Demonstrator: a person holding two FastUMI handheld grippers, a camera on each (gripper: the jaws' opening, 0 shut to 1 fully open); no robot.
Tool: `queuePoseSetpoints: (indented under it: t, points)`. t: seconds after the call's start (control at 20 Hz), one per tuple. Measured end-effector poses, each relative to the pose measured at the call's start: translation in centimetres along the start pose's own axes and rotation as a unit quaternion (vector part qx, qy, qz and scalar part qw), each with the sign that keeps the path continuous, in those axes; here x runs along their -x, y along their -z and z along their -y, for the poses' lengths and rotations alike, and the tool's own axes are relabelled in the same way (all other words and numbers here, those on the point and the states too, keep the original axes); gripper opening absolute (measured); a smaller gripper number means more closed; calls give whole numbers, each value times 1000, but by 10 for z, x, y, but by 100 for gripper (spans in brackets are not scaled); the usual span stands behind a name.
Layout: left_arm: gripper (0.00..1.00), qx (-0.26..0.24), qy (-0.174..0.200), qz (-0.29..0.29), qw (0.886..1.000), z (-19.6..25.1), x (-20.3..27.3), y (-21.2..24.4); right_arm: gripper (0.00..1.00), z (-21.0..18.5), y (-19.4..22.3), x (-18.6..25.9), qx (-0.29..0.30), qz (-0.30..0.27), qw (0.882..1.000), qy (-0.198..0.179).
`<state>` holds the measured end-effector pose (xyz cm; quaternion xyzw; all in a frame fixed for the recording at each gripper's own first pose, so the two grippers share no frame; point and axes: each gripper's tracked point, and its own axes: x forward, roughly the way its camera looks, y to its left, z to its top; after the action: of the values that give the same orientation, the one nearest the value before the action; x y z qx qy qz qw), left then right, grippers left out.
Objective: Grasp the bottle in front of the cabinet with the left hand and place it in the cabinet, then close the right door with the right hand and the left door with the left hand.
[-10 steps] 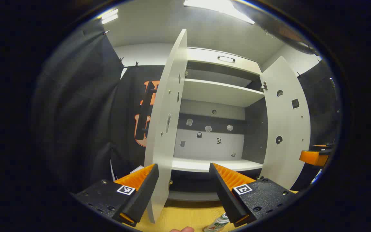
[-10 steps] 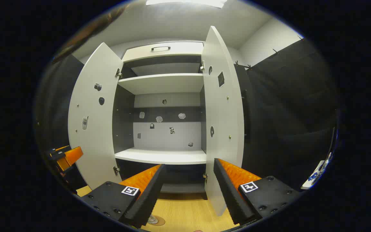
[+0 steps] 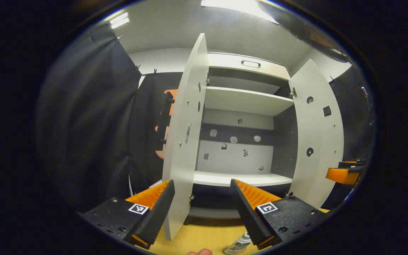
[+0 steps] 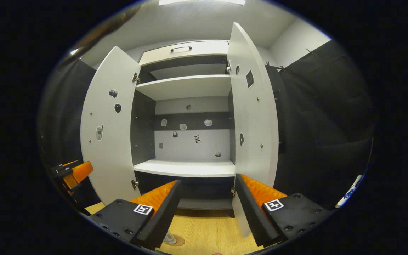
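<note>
Pale wooden floor, bottom centre of the left gripper view: the bottle [image 3: 238, 244] stands before the open cabinet [image 3: 243, 179]. The left gripper [image 3: 201, 209] and right gripper [image 4: 207, 212] gape empty. Reaching down comes next.

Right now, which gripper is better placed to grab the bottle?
Left. The bottle lies just below the left gripper, beside its finger, jaws open. The right gripper faces the right door, with the bottle at its far side.

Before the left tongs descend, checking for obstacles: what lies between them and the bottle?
Left gripper view: only bare wooden floor between left tongs and bottle.
</note>
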<state>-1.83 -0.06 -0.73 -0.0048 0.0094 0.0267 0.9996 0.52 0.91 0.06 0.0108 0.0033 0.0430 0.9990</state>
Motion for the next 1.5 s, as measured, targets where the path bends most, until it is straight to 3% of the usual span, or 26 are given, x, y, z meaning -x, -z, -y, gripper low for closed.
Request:
queuePoseSetpoints:
  t: [0.45, 0.7, 0.95, 1.25, 1.4, 1.5]
  points:
    - [96, -7, 15, 7, 1000, 3, -4, -6, 98, 2, 0, 3, -9, -7, 1000, 12]
    - [95, 15, 37, 23, 999, 14, -9, -6, 98, 3, -2, 9, -8, 0, 1000, 15]
    - [95, 6, 34, 5, 999, 29, 1, 23, 98, 12, 13, 12, 14, -15, 1000, 9]
    - [96, 9, 70, -8, 997, 56, 1, 44, 98, 22, 6, 24, 19, 2, 1000, 21]
    - [96, -4, 62, -6, 998, 56, 6, 54, 98, 20, -2, 21, 7, 23, 1000, 7]
    - [96, 5, 60, -38, 997, 67, 18, 69, 98, 23, -1, 15, 13, 12, 1000, 2]
